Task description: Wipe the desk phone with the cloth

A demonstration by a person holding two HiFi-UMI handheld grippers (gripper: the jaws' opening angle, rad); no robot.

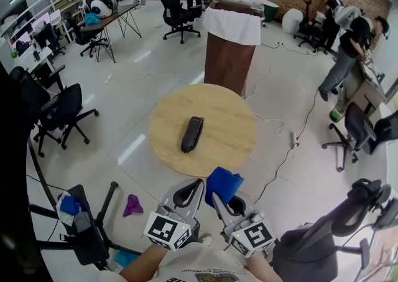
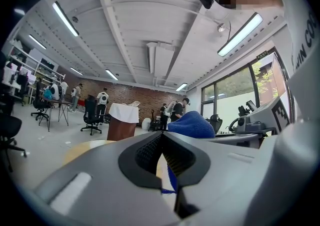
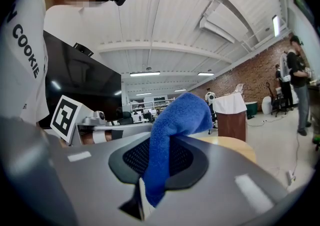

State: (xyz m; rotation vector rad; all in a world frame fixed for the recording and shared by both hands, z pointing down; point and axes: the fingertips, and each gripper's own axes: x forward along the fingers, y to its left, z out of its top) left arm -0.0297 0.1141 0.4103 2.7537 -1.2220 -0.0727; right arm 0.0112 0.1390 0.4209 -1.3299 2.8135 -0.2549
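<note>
A black oblong desk phone (image 1: 192,134) lies near the middle of a round light-wood table (image 1: 230,112). By the table's near edge, the right gripper (image 1: 225,201) clamps a bunched blue towelling cloth (image 1: 222,182). Just beside it, the left gripper (image 1: 188,192) is clenched on nothing.

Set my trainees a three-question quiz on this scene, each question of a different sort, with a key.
1. True or false: the right claw grips the blue cloth.
2. Where does the phone lie? A: the floor. B: the round table. C: a chair.
3. Fill in: the empty left claw is ____ (open or shut).
Key: 1 true; 2 B; 3 shut.
</note>
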